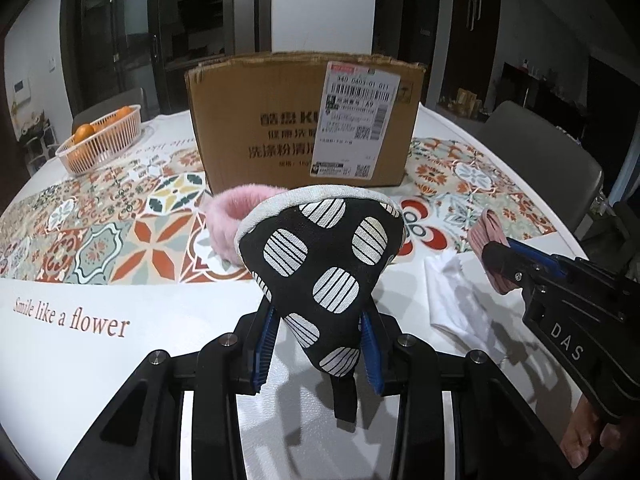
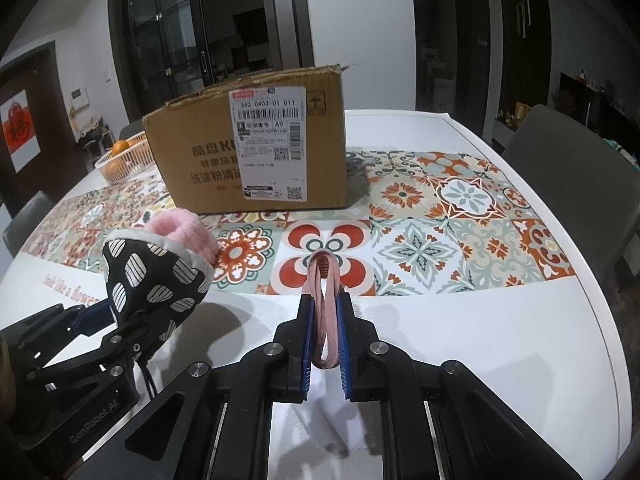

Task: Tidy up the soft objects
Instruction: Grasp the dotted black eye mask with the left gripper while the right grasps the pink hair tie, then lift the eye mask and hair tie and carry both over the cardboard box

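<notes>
left gripper (image 1: 316, 344) pinching black spotted oven mitt (image 1: 324, 256); right gripper (image 2: 325, 340) clamped on folded pink cloth (image 2: 325, 304); cardboard box (image 2: 256, 160) ahead, pink fluffy band (image 1: 226, 216) just beyond mitt.

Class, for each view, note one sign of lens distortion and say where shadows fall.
Left wrist view: the cardboard box top edge bows, and the oven mitt shadows the white table beneath it. Right wrist view: the table's far rim curves; the box shadows the patterned cloth.

White table (image 2: 460, 340), grey chair (image 2: 560, 168), dark glass doors (image 2: 168, 40), white walls (image 2: 360, 8)
</notes>
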A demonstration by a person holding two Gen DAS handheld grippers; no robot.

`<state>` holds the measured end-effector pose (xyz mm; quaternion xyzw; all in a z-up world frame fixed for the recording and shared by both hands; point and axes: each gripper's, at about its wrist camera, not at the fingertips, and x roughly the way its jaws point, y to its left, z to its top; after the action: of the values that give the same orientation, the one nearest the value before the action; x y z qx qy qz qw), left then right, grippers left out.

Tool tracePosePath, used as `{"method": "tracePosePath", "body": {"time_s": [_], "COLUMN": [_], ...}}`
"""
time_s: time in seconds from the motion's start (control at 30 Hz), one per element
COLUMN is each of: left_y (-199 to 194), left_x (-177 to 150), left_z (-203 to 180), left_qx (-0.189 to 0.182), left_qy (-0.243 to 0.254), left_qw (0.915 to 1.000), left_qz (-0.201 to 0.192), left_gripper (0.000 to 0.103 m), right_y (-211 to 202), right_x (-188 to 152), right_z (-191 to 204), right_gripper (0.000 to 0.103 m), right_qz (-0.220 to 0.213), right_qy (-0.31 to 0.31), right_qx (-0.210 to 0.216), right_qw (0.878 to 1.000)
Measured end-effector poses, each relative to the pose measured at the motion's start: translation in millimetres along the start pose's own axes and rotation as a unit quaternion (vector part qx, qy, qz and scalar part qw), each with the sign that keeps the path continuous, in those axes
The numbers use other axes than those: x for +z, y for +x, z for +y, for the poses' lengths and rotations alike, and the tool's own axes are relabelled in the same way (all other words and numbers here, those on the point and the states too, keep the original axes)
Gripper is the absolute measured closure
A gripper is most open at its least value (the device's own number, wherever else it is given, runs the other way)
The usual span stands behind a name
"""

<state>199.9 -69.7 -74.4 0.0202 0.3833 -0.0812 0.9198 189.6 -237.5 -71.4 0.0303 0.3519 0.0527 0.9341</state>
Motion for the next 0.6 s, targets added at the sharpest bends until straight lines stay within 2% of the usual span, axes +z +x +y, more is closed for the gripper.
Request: {"method": "tracePosePath", "body": {"time_s": [0.23,0.6], "left_y": [-18,-46], "left_x": [8,24], "left_z": [2,11], "left_qx": [-0.01,0.001], "left_qy": [-0.002,-0.002], "left_qw": [0.9998,0.9984], "left_qz": [-0.015,-0.056], "left_gripper": [0.066,0.066], "right_y": [-17,-40], "right_x": [5,19], "right_z": [6,21], "right_gripper": [0.09,0.09], "right_qz": [-0.016,-0.05], "right_qy": [0.001,0.007], "right_qx": [0.006,0.02], "right_qw": [1.0,0.999]}}
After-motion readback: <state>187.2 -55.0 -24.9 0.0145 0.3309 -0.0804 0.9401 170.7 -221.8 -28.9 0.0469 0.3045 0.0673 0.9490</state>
